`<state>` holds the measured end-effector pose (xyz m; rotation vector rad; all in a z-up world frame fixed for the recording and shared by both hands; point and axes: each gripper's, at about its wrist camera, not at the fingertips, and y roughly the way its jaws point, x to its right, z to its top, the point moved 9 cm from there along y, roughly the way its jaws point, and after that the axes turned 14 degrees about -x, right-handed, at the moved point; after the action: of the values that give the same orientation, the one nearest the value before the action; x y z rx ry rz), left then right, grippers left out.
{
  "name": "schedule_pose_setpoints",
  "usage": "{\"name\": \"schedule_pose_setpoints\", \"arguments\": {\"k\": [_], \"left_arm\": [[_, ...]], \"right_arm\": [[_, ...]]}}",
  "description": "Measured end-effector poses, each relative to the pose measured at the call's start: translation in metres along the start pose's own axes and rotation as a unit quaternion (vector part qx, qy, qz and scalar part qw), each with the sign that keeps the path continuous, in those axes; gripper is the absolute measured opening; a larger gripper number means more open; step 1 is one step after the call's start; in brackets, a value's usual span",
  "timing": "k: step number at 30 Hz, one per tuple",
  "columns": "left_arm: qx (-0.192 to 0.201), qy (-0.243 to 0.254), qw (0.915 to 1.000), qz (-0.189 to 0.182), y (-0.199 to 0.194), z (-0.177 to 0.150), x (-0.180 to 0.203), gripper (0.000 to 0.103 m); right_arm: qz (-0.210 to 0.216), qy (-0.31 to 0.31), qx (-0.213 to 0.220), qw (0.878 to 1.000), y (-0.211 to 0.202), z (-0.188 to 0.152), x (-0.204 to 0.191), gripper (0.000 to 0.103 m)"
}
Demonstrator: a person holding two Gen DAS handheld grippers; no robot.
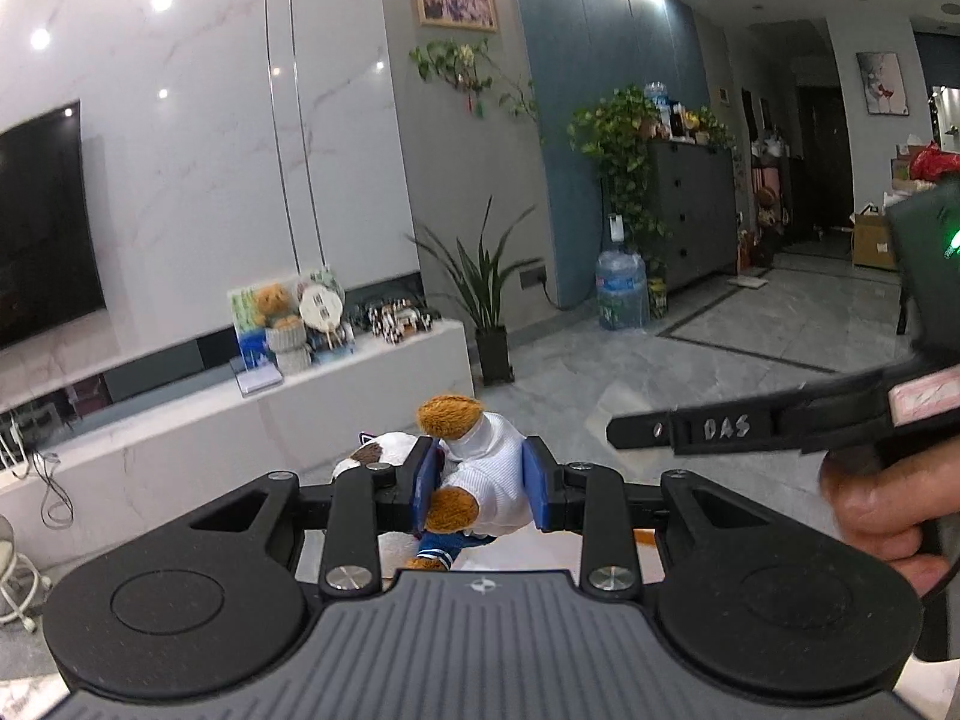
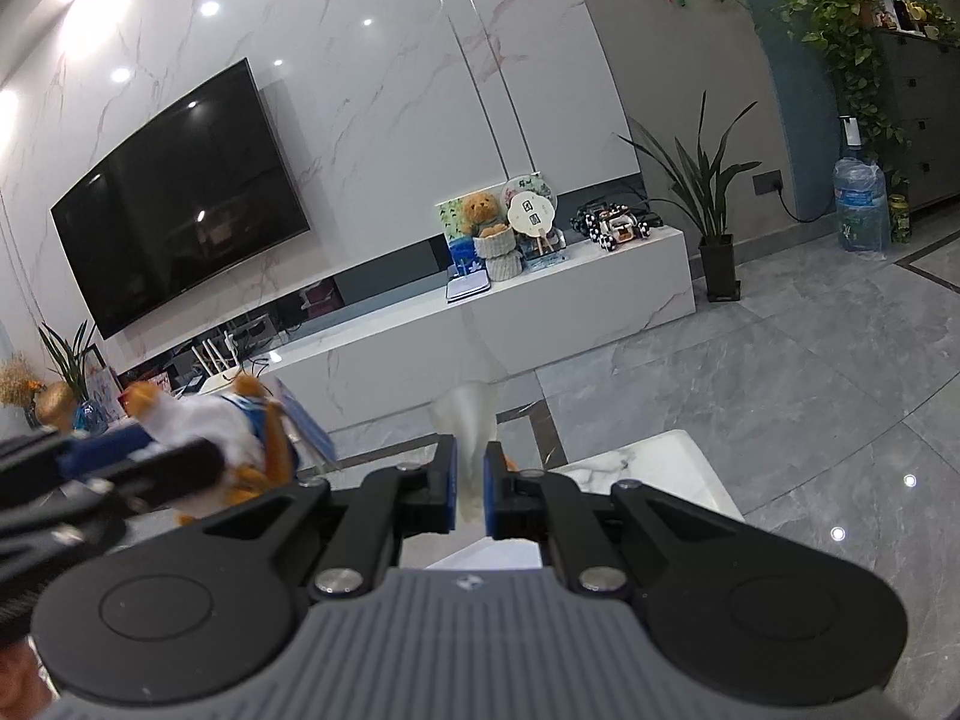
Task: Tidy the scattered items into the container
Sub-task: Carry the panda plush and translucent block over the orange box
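Two views look out along hand-held tongs into a living room with a wall-mounted television (image 2: 180,198) and a long white media bench (image 2: 510,312).

No tidying container can be made out in either view. On the bench, a white knitted basket (image 2: 501,255) holds a small brown teddy bear (image 2: 482,211), which sits upright in it.

The left tongs (image 1: 480,489) pinch a plush toy (image 1: 480,468): a brown-furred animal in a white shirt with blue striped trim. The blue pads (image 1: 536,483) press on the shirt from both sides, and one brown limb sticks up above them. The toy is held in the air, above a white surface that shows just below the tongs. Part of another furry white and brown object (image 1: 384,447) shows behind the left pad; what it is cannot be told.

The right tongs (image 2: 471,489) are pressed nearly together on a thin, pale, translucent piece (image 2: 465,426) that stands up between the pads and fans out above them. A white marbled table (image 2: 654,468) lies below.

In the left view, a hand (image 1: 882,504) grips the right tool's handle at the right edge. In the right view, the left tongs and toy appear at the left, blurred.
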<state>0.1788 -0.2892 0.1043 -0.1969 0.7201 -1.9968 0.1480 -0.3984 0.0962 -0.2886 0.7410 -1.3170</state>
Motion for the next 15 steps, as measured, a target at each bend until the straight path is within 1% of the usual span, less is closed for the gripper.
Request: {"name": "schedule_pose_setpoints", "arguments": {"k": [4, 10, 15], "left_arm": [[-0.019, -0.003, 0.9998, 0.001, 0.017, -0.012, -0.006, 0.036], [-0.04, -0.012, 0.9991, -0.001, 0.031, -0.028, -0.01, 0.036], [-0.057, -0.021, 0.9981, -0.009, 0.041, -0.041, -0.013, 0.036]], "right_arm": [[-0.002, -0.006, -0.01, 1.0, 0.008, -0.003, -0.004, 0.009], [-0.005, -0.01, -0.022, 1.0, 0.021, -0.006, -0.006, 0.009], [-0.011, -0.013, -0.034, 0.999, 0.032, -0.01, -0.006, 0.01]]}}
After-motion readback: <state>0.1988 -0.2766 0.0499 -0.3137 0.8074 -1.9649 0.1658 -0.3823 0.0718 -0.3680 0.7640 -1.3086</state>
